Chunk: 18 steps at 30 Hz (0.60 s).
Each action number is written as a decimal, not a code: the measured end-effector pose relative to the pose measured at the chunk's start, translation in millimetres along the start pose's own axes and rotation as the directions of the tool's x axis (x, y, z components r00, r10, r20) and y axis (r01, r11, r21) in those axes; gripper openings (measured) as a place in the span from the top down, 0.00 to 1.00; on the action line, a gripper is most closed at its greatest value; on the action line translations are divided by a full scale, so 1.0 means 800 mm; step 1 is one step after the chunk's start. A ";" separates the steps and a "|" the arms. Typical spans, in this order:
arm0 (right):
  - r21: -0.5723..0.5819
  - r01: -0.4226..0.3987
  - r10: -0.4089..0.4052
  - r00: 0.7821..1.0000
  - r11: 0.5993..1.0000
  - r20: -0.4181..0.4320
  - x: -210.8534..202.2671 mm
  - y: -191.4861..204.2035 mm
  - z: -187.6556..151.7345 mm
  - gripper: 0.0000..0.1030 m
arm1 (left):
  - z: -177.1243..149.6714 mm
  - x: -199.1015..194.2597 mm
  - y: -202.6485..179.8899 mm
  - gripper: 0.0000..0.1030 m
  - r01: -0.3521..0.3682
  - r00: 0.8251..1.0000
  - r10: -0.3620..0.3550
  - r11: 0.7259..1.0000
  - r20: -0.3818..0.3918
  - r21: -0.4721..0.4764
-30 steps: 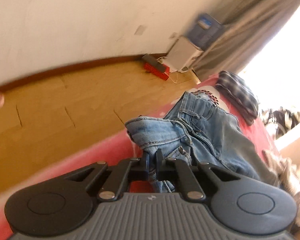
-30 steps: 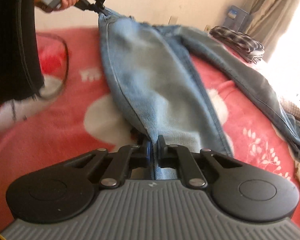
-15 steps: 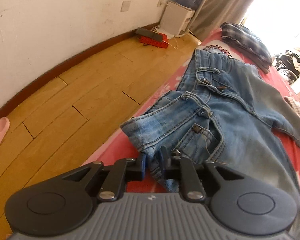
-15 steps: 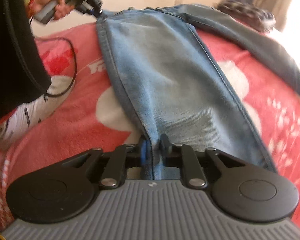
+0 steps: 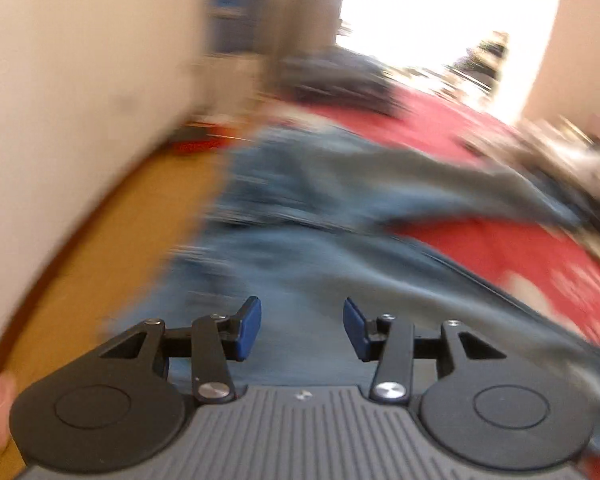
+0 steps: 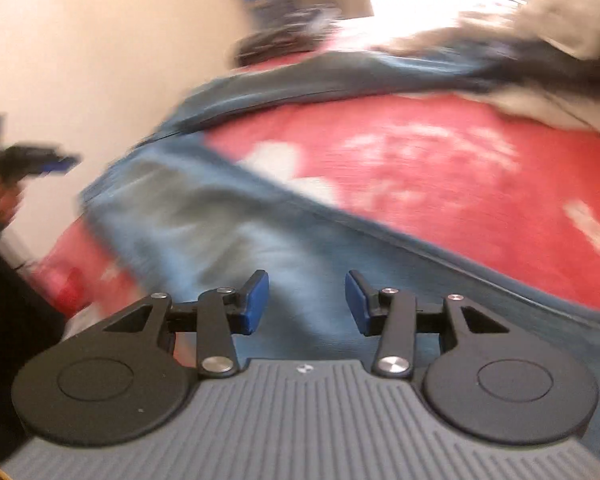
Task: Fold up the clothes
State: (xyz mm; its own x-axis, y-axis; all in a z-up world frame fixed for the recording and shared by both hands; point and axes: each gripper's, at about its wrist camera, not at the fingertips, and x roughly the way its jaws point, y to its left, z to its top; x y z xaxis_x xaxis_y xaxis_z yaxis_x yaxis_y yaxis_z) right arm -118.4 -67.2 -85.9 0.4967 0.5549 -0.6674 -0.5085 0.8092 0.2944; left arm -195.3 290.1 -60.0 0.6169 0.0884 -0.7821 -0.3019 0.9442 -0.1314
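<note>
Lying on the red blanket (image 6: 440,168), jeans (image 6: 204,224) reach its floor-side edge.

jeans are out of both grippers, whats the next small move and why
Probably reach across and grip the far leg, to bring it over the near one. Both the left gripper and the right gripper are open and empty, and the jeans lie on the red blanket with legs splayed apart. Blur hides the details.

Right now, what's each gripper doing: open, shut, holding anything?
Left gripper: open, holding nothing, over the jeans.
Right gripper: open, holding nothing, over a jeans leg.
</note>
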 end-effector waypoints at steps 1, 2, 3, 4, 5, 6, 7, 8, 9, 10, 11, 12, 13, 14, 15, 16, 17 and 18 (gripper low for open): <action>-0.002 0.018 -0.018 1.000 1.000 0.014 0.004 -0.002 -0.002 0.79 | 0.002 0.006 -0.021 0.56 0.046 0.999 -0.045 0.998 -0.009 0.036; -0.004 0.036 -0.036 0.999 0.999 0.027 0.008 -0.004 -0.004 0.80 | 0.003 0.011 -0.041 0.57 0.091 0.996 -0.090 0.993 -0.020 0.072; -0.007 0.041 -0.041 0.998 0.999 0.041 0.011 -0.004 -0.005 0.81 | 0.003 0.018 -0.063 0.57 0.140 0.990 -0.137 0.984 -0.035 0.109; -0.008 0.025 -0.025 0.999 1.000 0.047 0.014 -0.003 -0.004 0.82 | -0.004 0.029 -0.091 0.58 0.203 0.979 -0.194 0.966 -0.069 0.158; -0.023 0.014 -0.013 0.999 1.000 0.048 0.016 -0.001 -0.002 0.82 | -0.013 0.035 -0.115 0.58 0.253 0.966 -0.236 0.943 -0.102 0.214; -0.063 0.021 -0.019 0.999 0.998 0.045 0.017 0.004 -0.004 0.83 | -0.021 0.042 -0.139 0.58 0.304 0.951 -0.276 0.915 -0.136 0.267; -0.098 0.036 -0.033 0.999 0.995 0.032 0.018 0.004 -0.009 0.83 | -0.031 0.049 -0.162 0.58 0.350 0.935 -0.308 0.881 -0.174 0.319; -0.129 0.051 -0.049 0.999 0.990 0.016 0.019 0.004 -0.015 0.83 | -0.043 0.054 -0.180 0.58 0.375 0.924 -0.313 0.848 -0.219 0.375; -0.160 0.065 -0.066 0.998 0.985 0.000 0.020 0.004 -0.020 0.83 | -0.055 0.057 -0.197 0.57 0.395 0.916 -0.309 0.811 -0.257 0.431; -0.178 0.088 -0.091 0.996 0.980 -0.010 0.018 -0.001 -0.031 0.85 | -0.068 0.054 -0.206 0.56 0.377 0.924 -0.282 0.777 -0.258 0.504; -0.172 0.098 -0.099 0.995 0.980 0.003 0.009 -0.007 -0.044 0.85 | -0.081 0.050 -0.216 0.54 0.359 0.932 -0.254 0.736 -0.257 0.574; -0.159 0.103 -0.101 0.995 0.982 0.022 -0.002 -0.013 -0.056 0.85 | -0.093 0.047 -0.224 0.54 0.341 0.940 -0.229 0.693 -0.254 0.636; -0.141 0.113 -0.111 0.994 0.984 0.021 -0.012 -0.019 -0.065 0.85 | -0.096 0.042 -0.225 0.54 0.337 0.941 -0.219 0.664 -0.257 0.667; -0.121 0.124 -0.124 0.992 0.985 0.008 -0.023 -0.025 -0.070 0.85 | -0.093 0.038 -0.224 0.54 0.342 0.939 -0.217 0.663 -0.266 0.666; -0.101 0.136 -0.137 0.991 0.986 -0.007 -0.033 -0.030 -0.073 0.85 | -0.089 0.035 -0.223 0.55 0.347 0.937 -0.215 0.663 -0.275 0.663; -0.077 0.148 -0.150 0.988 0.986 -0.023 -0.042 -0.035 -0.073 0.85 | -0.082 0.032 -0.221 0.55 0.355 0.934 -0.223 0.672 -0.280 0.649; -0.055 0.159 -0.161 0.986 0.986 -0.036 -0.049 -0.041 -0.068 0.85 | -0.073 0.031 -0.219 0.54 0.354 0.935 -0.233 0.681 -0.268 0.641; -0.044 0.177 -0.179 0.983 0.983 -0.032 -0.056 -0.046 -0.061 0.84 | -0.066 0.032 -0.222 0.53 0.350 0.937 -0.242 0.691 -0.253 0.632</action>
State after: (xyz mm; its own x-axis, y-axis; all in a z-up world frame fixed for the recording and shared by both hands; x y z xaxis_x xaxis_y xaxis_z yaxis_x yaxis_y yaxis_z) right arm -156.4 -131.2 -100.2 0.5565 0.3950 -0.7309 -0.4428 0.8854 0.1414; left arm -164.4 108.1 -88.7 0.4667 -0.2263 -0.8550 0.4665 0.8843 0.0206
